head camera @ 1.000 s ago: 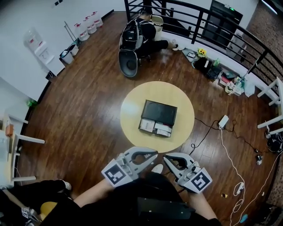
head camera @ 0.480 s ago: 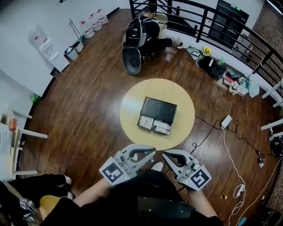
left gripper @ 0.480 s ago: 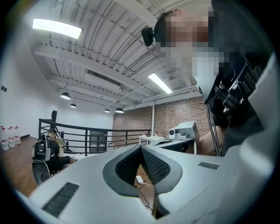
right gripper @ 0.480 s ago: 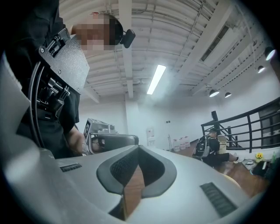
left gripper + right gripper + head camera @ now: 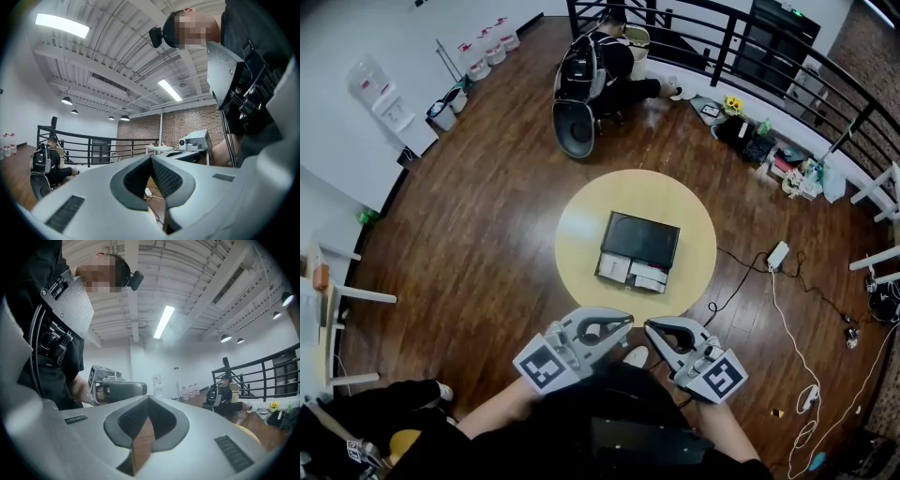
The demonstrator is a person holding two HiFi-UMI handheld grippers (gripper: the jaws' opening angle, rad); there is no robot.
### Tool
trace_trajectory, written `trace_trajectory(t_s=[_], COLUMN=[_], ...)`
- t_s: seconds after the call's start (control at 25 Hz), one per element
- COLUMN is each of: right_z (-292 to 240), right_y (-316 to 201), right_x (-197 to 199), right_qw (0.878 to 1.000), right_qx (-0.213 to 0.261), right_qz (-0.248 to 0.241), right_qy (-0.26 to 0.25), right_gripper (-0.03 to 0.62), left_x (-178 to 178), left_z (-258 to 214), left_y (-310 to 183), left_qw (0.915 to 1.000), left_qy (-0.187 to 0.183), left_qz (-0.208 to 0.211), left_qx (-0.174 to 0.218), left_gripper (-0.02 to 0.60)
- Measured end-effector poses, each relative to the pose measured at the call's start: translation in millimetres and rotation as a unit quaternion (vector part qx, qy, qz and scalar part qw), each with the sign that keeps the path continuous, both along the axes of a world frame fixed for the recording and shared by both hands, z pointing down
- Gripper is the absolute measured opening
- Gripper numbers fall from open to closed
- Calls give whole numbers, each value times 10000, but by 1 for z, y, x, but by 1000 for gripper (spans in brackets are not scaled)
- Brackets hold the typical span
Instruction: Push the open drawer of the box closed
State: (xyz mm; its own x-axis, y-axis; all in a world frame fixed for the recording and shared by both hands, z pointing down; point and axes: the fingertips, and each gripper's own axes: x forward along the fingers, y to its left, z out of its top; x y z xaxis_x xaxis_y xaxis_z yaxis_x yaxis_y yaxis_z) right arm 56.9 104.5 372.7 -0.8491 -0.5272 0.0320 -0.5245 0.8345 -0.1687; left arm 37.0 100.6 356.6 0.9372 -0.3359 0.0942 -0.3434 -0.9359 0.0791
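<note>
A black box lies on the round yellow table in the head view. Its drawer stands pulled out toward me, with white items inside. Both grippers hover low near my body, short of the table's near edge and apart from the box. The left gripper has its jaws closed tip to tip with nothing between them, as the left gripper view also shows. The right gripper is likewise shut and empty, its tips meeting in the right gripper view.
A person sits on the wood floor beyond the table, next to a black chair. A black railing curves along the back. A power strip and cables lie on the floor at the right.
The head view has shifted slightly. Both grippers stay shut near my body, about where they were.
</note>
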Motion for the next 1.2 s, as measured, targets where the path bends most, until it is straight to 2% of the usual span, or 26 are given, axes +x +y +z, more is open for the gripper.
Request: trace_trajectory(t_s=[0.36,0.68,0.96,1.2], right_z=[9,26,37,59], right_y=[-100,-166,-199,-200], right_x=[-68,-101,-99,-75], right_qw=[9988,9956,9932,9948], right_qx=[-101,-174,-251,-447], right_qz=[423,881,1096,856], right_qy=[205,280,292,337], right_gripper=[0,0,0,0], left_x=[-62,-97,-99,-73], left_z=[8,28,39,58], left_y=[-96,-162,-194,-205], left_qw=[9985,9951,9938,9967], left_qy=[177,160,229,115], left_qz=[525,971,1069,782], left_qx=[-44,-63,-180,-196], left_gripper=[29,29,29,29])
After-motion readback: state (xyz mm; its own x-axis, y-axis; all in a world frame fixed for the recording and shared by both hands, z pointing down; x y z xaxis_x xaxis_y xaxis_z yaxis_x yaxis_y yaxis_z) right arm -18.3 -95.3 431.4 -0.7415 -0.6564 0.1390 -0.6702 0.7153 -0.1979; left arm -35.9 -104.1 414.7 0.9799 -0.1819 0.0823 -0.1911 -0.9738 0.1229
